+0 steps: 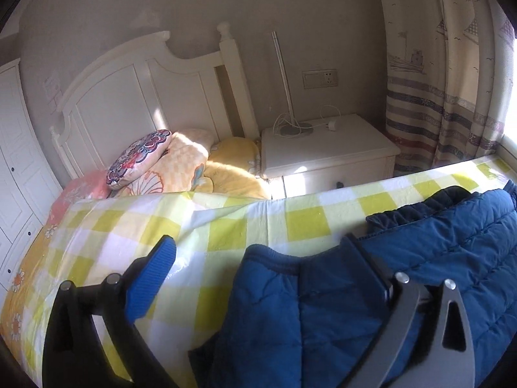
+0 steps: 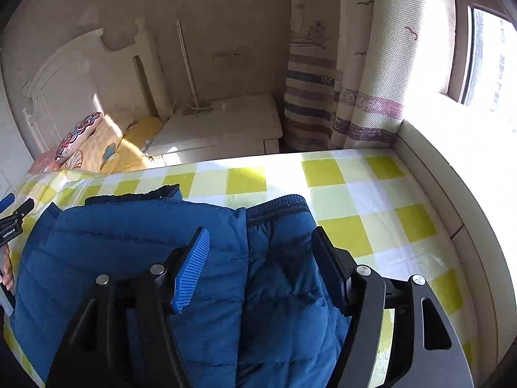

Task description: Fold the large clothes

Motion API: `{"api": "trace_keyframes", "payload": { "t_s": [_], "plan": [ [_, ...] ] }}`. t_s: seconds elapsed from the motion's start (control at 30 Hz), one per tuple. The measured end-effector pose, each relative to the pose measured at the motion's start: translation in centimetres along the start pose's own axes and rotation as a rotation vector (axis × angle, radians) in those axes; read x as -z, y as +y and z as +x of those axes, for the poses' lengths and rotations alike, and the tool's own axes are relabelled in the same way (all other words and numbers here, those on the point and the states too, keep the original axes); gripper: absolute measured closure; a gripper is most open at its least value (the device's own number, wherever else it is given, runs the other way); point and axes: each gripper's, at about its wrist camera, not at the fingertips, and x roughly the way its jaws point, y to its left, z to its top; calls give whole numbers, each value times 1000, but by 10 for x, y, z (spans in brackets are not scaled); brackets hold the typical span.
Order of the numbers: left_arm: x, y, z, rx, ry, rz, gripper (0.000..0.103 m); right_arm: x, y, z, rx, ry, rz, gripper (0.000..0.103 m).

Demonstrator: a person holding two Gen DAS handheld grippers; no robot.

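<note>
Two released grippers, left gripper [image 1: 258,278] and right gripper [image 2: 261,268], straddle the blue padded jacket [image 2: 145,242]; best lift clear without snagging folded sleeves.

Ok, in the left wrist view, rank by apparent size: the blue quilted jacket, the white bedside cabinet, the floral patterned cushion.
Largest to smallest:
1. Blue quilted jacket, though nearness to the camera inflates it
2. White bedside cabinet
3. Floral patterned cushion

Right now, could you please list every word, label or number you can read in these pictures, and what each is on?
Small white lettering on the black left gripper at the right wrist view's left edge: too small to read.
Pale paper notice on the wall beside the white headboard: blurred, unreadable.
Nothing else carries text.
</note>
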Motion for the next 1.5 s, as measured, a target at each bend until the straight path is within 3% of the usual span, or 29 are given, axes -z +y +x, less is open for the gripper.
{"api": "trace_keyframes", "payload": {
  "t_s": [0.1, 0.2, 0.33, 0.37, 0.43, 0.57, 0.63, 0.7, 0.73, 0.77, 0.87, 1.1, 1.2, 1.5],
  "plan": [
    [-17, -49, -1, 57, 38, 92, 3, -10, 68, 2, -49, 1, -179, 39],
    [-24, -74, 19, 75, 111, 93, 3, -14, 126, 20, -35, 36, -326, 41],
    [4, -88, 69, 70, 226, 127, 2, 6, 160, 75, 11, 151, -439, 41],
    [12, -83, 82, 96, 265, 94, 2, 10, 158, 85, 1, 169, -416, 41],
    [16, -77, 87, 125, 270, 49, 2, 13, 155, 85, 9, 152, -398, 41],
    [10, -72, 81, 144, 258, 88, 2, 7, 148, 76, 7, 170, -427, 41],
    [3, -60, 76, 109, 213, 110, 2, -5, 127, 70, 37, 147, -394, 41],
    [2, -38, 82, 70, 211, 64, 2, -18, 89, 75, 83, 136, -292, 35],
    [4, -25, 89, 71, 236, 16, 2, -19, 66, 81, 92, 146, -225, 25],
    [9, -14, 99, 82, 269, -30, 2, -17, 45, 88, 83, 165, -156, 25],
    [21, 15, 121, 137, 352, -196, 2, -10, -1, 98, -84, 178, 75, 26],
    [28, 24, 129, 175, 369, -251, 2, -4, -19, 96, -165, 121, 180, 28],
    [31, 27, 130, 185, 375, -270, 2, -3, -27, 97, -173, 114, 225, 31],
    [31, 27, 127, 160, 371, -273, 2, -4, -21, 98, -131, 126, 195, 31]
  ]
}}
